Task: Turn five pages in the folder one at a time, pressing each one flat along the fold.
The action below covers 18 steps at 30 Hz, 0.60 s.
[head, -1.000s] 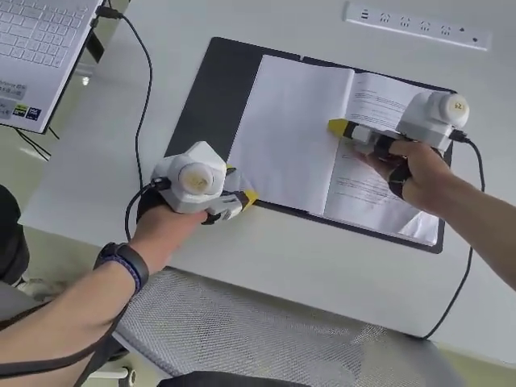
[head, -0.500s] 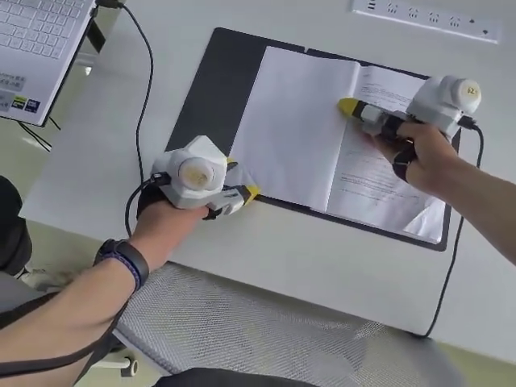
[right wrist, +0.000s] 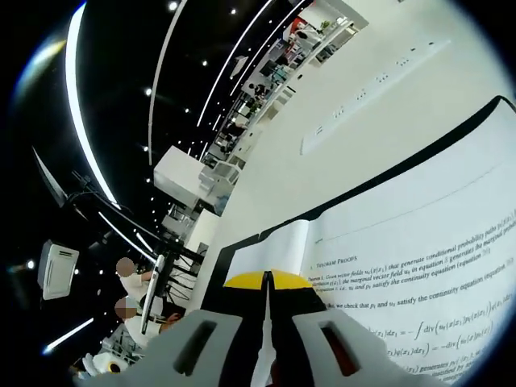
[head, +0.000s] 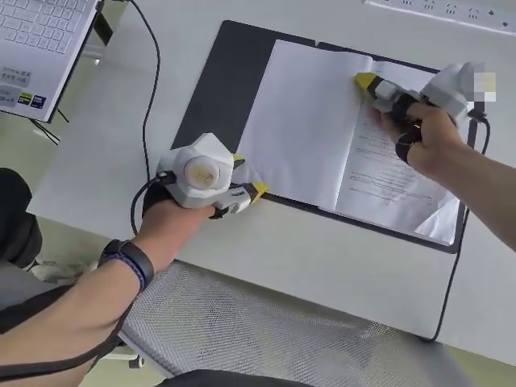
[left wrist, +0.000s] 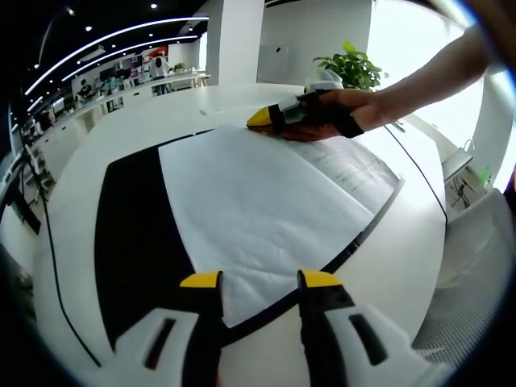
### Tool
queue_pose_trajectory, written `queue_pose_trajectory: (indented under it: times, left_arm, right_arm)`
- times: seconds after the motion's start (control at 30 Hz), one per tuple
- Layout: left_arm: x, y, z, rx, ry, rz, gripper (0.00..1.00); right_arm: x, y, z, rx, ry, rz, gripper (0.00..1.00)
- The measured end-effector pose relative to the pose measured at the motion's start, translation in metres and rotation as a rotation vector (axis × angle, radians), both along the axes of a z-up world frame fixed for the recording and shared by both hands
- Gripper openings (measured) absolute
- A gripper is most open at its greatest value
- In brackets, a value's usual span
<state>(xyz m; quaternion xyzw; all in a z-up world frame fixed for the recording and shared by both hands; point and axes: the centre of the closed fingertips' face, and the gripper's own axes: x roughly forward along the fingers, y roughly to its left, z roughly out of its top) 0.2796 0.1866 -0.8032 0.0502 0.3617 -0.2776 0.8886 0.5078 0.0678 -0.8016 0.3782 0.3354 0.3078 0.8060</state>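
Folder (head: pixel 211 89) lies open on the white table (head: pixel 266 258). Right gripper (head: pixel 365 80) — jaws shut together, empty — has slid up the fold (head: pixel 352 137) from mid-page to near the top edge, so this crease looks nearly pressed. Left gripper (head: pixel 250 192) stays at the turned page's (head: pixel 298 121) near corner. The left gripper view shows its jaws apart, the page edge between them — the head view hides that gap.

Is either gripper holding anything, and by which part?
Nothing is held. The left gripper is open, with its jaws at the near corner of the turned page. The right gripper is shut, tips at the far end of the fold.
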Motion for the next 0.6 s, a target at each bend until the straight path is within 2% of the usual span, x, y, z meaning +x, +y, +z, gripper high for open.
queue_pose_trajectory:
  times: [0.3,0.43,0.6]
  left_arm:
    - [0.002,0.001,-0.003,-0.007,-0.002,0.007,0.35]
    - [0.001,0.001,-0.001,-0.010,-0.004,0.009,0.35]
    - [0.002,0.001,-0.002,-0.014,-0.005,0.017,0.34]
  right_arm:
    - [0.038,-0.008,-0.006,0.046,0.015,-0.135,0.00]
    - [0.046,-0.008,-0.007,0.038,0.006,-0.148,0.00]
    - [0.045,-0.008,-0.005,0.055,0.013,-0.153,0.00]
